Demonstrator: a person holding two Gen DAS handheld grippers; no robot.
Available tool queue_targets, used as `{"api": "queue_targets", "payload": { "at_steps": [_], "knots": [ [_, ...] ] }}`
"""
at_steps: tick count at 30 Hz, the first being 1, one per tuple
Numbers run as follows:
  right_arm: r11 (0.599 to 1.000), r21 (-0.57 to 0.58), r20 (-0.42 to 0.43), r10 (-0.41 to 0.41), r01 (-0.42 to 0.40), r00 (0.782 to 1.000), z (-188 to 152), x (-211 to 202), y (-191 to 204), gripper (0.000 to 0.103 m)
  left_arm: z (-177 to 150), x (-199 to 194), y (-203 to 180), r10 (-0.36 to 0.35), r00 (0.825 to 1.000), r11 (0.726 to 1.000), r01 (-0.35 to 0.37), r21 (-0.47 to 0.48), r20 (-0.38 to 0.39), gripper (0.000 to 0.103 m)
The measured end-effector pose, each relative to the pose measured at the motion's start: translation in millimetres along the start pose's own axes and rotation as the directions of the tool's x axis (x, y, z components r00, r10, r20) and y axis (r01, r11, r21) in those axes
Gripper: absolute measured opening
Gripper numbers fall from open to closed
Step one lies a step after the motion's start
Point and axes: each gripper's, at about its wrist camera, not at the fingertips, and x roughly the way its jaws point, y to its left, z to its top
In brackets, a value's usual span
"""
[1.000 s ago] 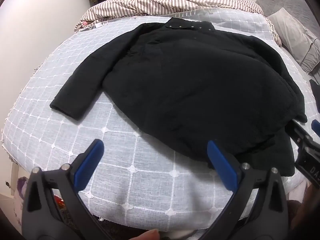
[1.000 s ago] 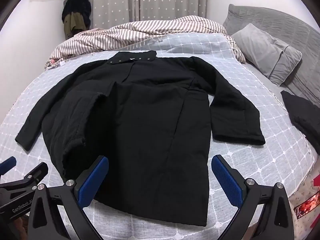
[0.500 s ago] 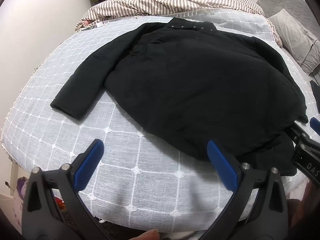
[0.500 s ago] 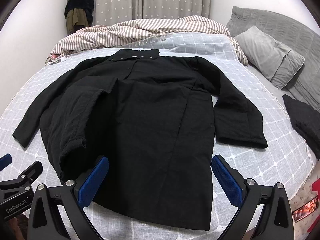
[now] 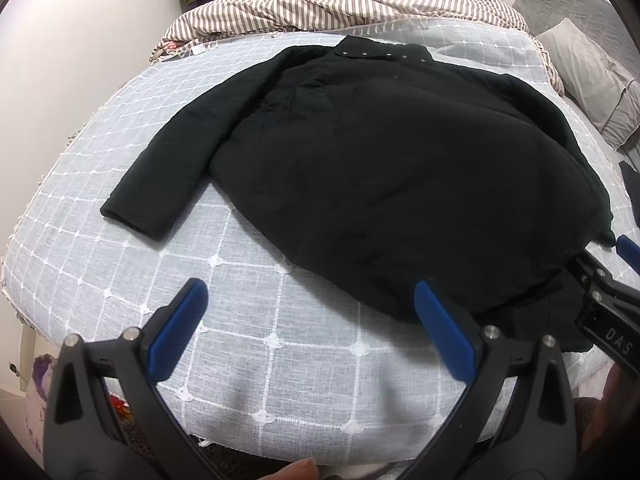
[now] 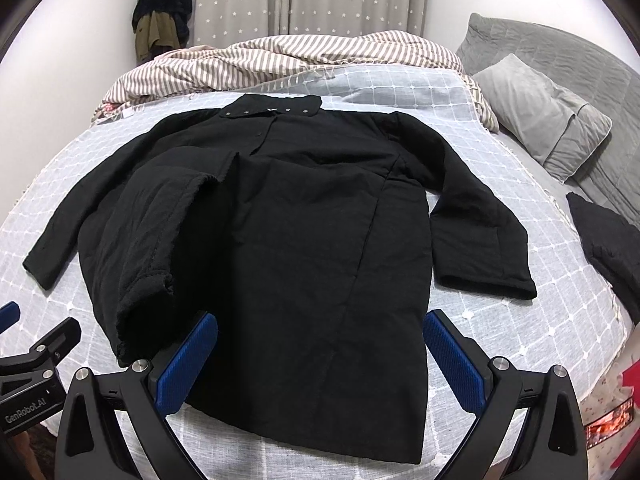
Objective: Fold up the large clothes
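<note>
We find the black coat [image 6: 288,232] spread flat on the bed [image 5: 240,340] ahead of both sets of fingers, sleeves out, one front edge turned back. Left gripper [image 5: 308,320] and right gripper [image 6: 320,356] stand released, empty. Folding appears barely begun.

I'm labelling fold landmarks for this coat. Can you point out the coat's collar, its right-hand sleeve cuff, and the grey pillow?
collar [image 6: 272,110], right wrist view, on the snap-studded band.
sleeve cuff [image 6: 486,286], right wrist view, on the open end of the sleeve.
grey pillow [image 6: 536,114], right wrist view, on its top face.

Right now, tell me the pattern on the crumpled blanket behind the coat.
Brown-and-cream striped blanket, clearest in the right wrist view.
</note>
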Motion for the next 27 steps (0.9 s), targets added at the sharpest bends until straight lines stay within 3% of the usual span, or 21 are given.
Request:
{"api": "queue_targets", "payload": {
  "at_steps": [27],
  "knots": [
    [0.999,0.016,-0.021,0.035,-0.034,0.999,-2.6,5.9,-4.0,0.103,-0.7,-1.1,-4.6,-0.003,1.000,1.000,0.003,0.001,-0.001,0.103]
  ]
}}
